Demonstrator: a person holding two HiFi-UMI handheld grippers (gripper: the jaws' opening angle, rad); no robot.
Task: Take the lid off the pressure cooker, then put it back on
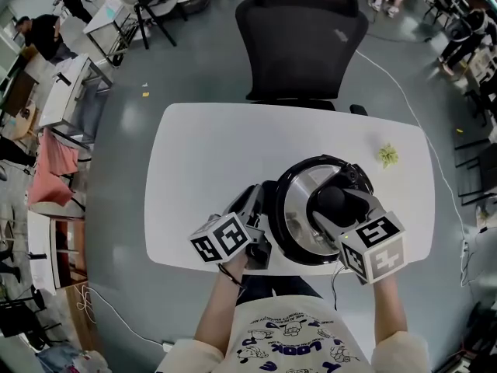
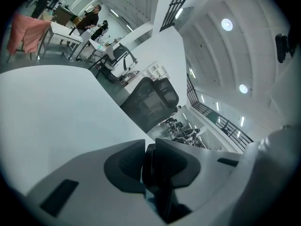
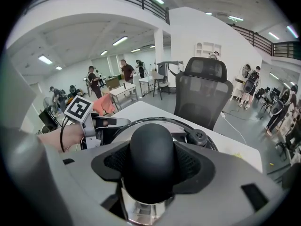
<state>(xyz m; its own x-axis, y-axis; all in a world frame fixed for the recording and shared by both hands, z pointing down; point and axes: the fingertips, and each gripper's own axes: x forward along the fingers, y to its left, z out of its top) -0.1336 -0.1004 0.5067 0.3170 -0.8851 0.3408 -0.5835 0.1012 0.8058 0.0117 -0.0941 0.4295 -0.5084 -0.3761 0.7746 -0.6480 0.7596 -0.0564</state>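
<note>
Head view, far left: a pink cloth (image 1: 50, 169) is draped over furniture, well apart from the table. The rounded white table (image 1: 202, 162) fills mid-frame.

The left tool (image 1: 255, 200) is held against the left flank of the cooker, lower centre of frame, with its marker cube toward the person. In the left gripper view its pads (image 2: 124, 166) are clamped on a thin black side handle (image 2: 151, 173) of the cooker.

A black mesh office chair (image 1: 299, 45) is parked behind the table, top centre.

The stainless-steel pressure cooker with black rim (image 1: 289, 247) is stood on the table close to its bottom edge, right of centre. The shiny steel lid (image 1: 295, 208) is seated on it. In the right gripper view a small black valve (image 3: 201, 136) is seen near the lid's far rim.

The black round knob (image 3: 151, 149) at the lid's centre is gripped by the right tool (image 1: 334, 208). Its pads are pressed on both sides of the knob, with the jaws held wide by it.

A small yellow-green crumpled item (image 1: 387, 155) lies on the table, upper right of the cooker and well apart from it.
</note>
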